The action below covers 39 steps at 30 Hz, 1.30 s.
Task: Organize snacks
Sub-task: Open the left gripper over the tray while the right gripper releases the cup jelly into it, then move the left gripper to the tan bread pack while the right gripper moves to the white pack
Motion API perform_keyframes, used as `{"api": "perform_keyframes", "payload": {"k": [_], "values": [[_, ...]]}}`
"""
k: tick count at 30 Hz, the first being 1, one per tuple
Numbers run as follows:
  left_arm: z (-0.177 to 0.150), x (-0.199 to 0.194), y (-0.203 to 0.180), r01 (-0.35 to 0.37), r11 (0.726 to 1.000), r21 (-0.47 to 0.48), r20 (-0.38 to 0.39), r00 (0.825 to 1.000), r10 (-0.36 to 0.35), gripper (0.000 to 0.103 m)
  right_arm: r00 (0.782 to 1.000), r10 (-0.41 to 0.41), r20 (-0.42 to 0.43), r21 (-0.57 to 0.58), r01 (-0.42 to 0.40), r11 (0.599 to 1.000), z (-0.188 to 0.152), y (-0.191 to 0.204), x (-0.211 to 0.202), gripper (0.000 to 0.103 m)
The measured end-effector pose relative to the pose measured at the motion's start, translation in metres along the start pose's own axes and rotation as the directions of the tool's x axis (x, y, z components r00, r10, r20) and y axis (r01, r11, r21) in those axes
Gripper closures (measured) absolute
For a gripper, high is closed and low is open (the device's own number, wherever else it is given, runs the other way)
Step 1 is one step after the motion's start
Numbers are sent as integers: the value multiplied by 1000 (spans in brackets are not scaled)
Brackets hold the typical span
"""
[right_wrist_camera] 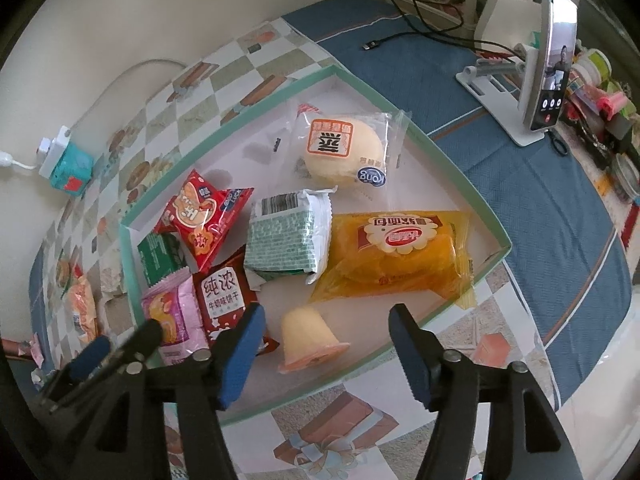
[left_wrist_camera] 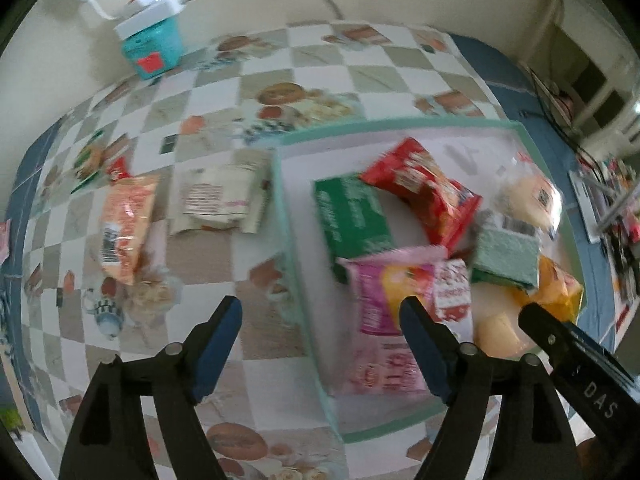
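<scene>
A shallow tray [right_wrist_camera: 360,316] with a teal rim holds several snacks, among them a round bun [right_wrist_camera: 340,148], an orange bread packet [right_wrist_camera: 400,256], a pale green packet [right_wrist_camera: 288,240], a red packet [right_wrist_camera: 200,216] and a pink packet [left_wrist_camera: 384,292]. My right gripper [right_wrist_camera: 326,320] hangs open over the tray's near side. A peach jelly cup [right_wrist_camera: 308,340] lies between its fingers, untouched by the pads. My left gripper [left_wrist_camera: 322,328] is open and empty, straddling the tray's left wall [left_wrist_camera: 280,200]. An orange packet [left_wrist_camera: 124,228] and a cream packet [left_wrist_camera: 216,200] lie outside on the chequered cloth.
A teal box with a white plug block [left_wrist_camera: 152,44] stands by the back wall. A phone on a white stand [right_wrist_camera: 552,64] and a black cable [right_wrist_camera: 420,20] sit on the blue cloth to the right. Small clutter [right_wrist_camera: 600,112] lines the far right edge.
</scene>
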State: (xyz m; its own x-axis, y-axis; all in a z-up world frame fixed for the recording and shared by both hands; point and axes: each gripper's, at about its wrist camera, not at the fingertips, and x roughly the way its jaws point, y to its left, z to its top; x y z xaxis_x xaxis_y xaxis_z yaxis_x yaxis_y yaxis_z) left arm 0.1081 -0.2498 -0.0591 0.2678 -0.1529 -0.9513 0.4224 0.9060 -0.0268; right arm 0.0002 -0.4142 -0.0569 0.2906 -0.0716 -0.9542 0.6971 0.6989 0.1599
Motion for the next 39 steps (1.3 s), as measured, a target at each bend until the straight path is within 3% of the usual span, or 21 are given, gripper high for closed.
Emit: {"api": "perform_keyframes", "payload": {"k": [2,8,12,17,28,39], "values": [[2,-2,11,-2,999,-36,16,1000,3,12,1000,-12,4,-14,12,1000,0,4,0,20],[6,-11,41,-34,990,-136,79,996,45,6,999,-31,37,-58,33,998,-3,16,-2,0],[6,-17,62,-44,978,-202,101,993,66,5,997,-4,74,-75,9,997,-3,23,-9,0],[9,-31,88,-114,961,-253,151,976,155,4,986,80,146,-84,-68,994,-3,34,-23,0],[17,-45,130,-118,948,-297,179,968,176,4,981,51,186,-179,-17,984,-10,77,-23,0],[19,-39,193,-77,914,-399,139,980,144,5,977,103,186,-269,-50,962,-14,130,-13,0]]}}
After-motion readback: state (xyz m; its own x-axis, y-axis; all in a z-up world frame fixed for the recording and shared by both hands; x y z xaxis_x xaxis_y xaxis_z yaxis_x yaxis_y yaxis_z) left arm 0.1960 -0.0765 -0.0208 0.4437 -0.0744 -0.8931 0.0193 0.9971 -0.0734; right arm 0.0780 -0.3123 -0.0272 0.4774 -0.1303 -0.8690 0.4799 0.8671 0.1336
